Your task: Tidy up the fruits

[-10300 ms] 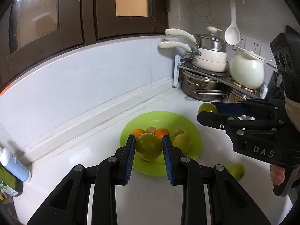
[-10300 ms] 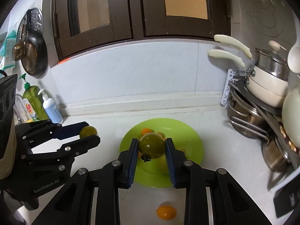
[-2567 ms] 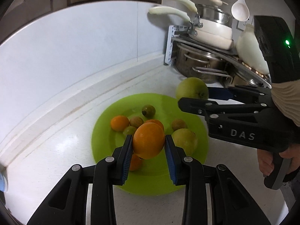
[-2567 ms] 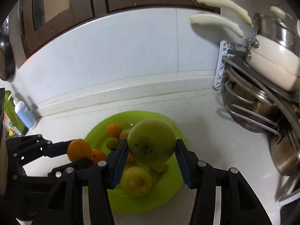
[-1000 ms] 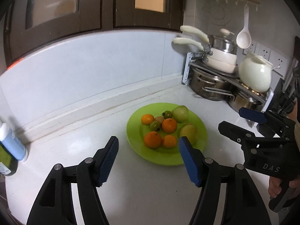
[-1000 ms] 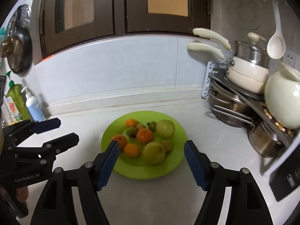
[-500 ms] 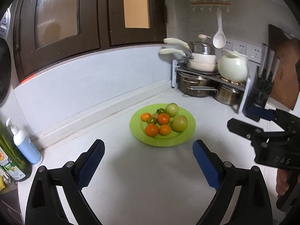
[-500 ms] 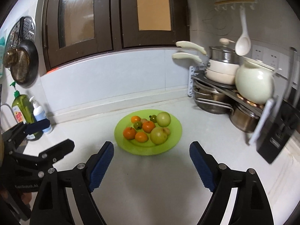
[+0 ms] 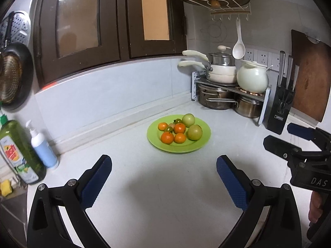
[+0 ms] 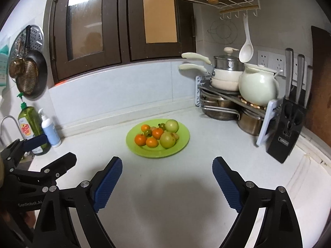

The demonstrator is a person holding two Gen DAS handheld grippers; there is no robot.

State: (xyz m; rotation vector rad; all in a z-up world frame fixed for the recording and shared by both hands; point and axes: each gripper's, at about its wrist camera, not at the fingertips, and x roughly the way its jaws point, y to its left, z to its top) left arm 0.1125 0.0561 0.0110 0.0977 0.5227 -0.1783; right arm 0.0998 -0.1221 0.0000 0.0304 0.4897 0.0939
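Observation:
A lime green plate sits on the white counter near the back wall. It holds several oranges, two large green fruits and a few small fruits. My left gripper is open and empty, well back from the plate. My right gripper is open and empty too, also well back from the plate. The right gripper shows at the right edge of the left wrist view, and the left gripper at the left edge of the right wrist view.
A pot rack with pans and a white kettle stands at the back right corner. A knife block stands right of it. A green soap bottle and a white pump bottle stand at the left.
Both grippers have pulled further back and up from the plate and opened wider. The plate and fruits look smaller and have not moved.

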